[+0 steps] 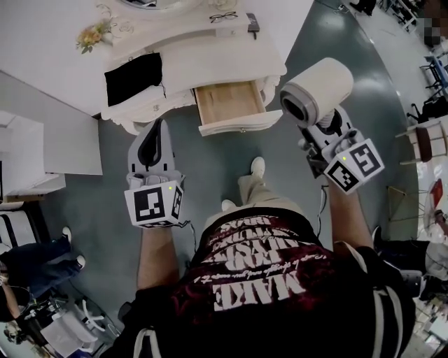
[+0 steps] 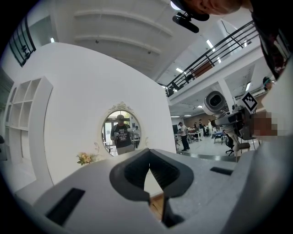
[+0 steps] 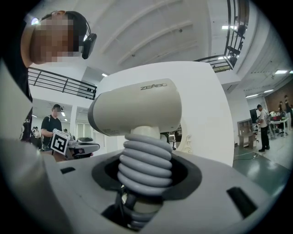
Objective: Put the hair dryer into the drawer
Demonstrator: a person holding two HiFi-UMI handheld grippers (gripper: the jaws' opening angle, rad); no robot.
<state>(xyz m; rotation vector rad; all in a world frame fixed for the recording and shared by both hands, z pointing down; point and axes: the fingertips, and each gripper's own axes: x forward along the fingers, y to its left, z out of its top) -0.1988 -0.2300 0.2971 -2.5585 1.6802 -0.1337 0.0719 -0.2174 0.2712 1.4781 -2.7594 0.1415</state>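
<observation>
A cream hair dryer [image 1: 318, 89] with a grey cord coiled round its handle stands up from my right gripper [image 1: 318, 124], which is shut on that wrapped handle. In the right gripper view the hair dryer [image 3: 137, 109] fills the middle above the jaws of the right gripper [image 3: 144, 171]. The wooden drawer [image 1: 229, 103] of the white vanity table [image 1: 210, 52] is pulled open, just left of the dryer. My left gripper [image 1: 155, 126] hangs in front of the table, left of the drawer, shut and empty. In its own view the left gripper [image 2: 149, 155] has its tips touching.
On the vanity lie a black cloth [image 1: 133, 77], a small flower bunch [image 1: 93, 33], glasses [image 1: 222, 17] and a dark slim object [image 1: 252, 24]. An oval mirror [image 2: 121, 130] stands behind it. A white shelf unit [image 1: 31, 157] is at the left, chairs [image 1: 423, 140] at the right.
</observation>
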